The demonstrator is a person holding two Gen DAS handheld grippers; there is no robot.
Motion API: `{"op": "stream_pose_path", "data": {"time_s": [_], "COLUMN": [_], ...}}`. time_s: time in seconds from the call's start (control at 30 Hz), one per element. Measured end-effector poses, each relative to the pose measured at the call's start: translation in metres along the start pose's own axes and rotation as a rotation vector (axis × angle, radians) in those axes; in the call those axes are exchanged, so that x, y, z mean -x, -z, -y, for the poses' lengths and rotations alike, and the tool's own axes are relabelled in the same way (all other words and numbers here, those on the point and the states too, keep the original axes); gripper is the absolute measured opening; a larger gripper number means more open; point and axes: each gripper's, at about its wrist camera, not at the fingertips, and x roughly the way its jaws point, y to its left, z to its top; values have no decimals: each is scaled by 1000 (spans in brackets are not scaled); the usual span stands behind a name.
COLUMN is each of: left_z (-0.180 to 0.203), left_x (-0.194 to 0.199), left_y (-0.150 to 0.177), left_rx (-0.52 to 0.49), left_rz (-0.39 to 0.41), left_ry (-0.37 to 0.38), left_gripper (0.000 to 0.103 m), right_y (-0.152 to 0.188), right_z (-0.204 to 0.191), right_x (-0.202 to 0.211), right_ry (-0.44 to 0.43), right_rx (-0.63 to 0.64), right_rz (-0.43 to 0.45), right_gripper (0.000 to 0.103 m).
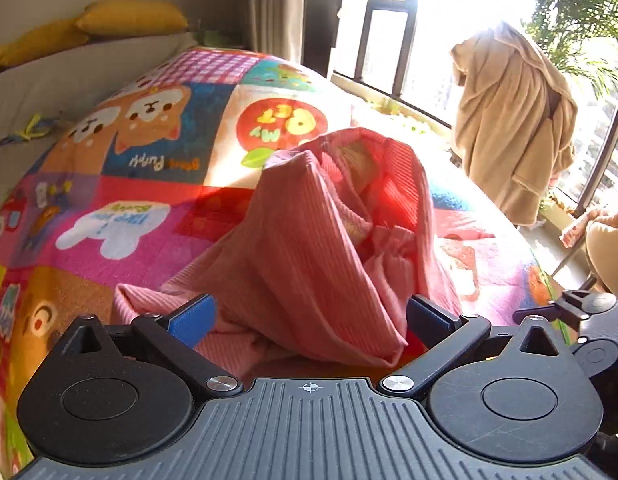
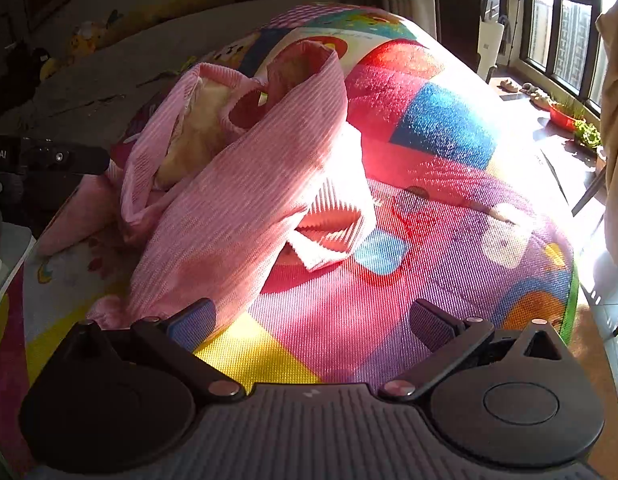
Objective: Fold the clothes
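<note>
Both tongs spread, left tongs (image 1: 309, 316) straddling the heaped pink garment (image 1: 321, 240), right tongs (image 2: 313, 320) beside it; bunched layers risk a multi-layer pinch.

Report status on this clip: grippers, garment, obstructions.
Left gripper open, fabric between its fingers. Right gripper open, empty. Pink garment crumpled, unfolded on patchwork mat. No obstructions.
</note>
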Motion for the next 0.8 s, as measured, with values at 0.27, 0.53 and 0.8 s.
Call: {"op": "stream_pose_path", "data": {"time_s": [0.27,0.53,0.8], "left_z": [2,-59,-123], "left_x": [-67,-78,-34], "left_y": [-20,-39,-39], "left_rx": [-45,-245,193], "left_rz": [-43,67,56], "left_ry": [-24,-683,-13], "left_gripper": [103,103,103], "right_y": [-111,-119,-127], "right_z": [-15,-3,52], "right_x": [-51,-130,-106], "right_ry": [86,584,-71], "right_rx": [240,569,-11], "right_rz": [129,218,123], "right_gripper": [103,103,103]}}
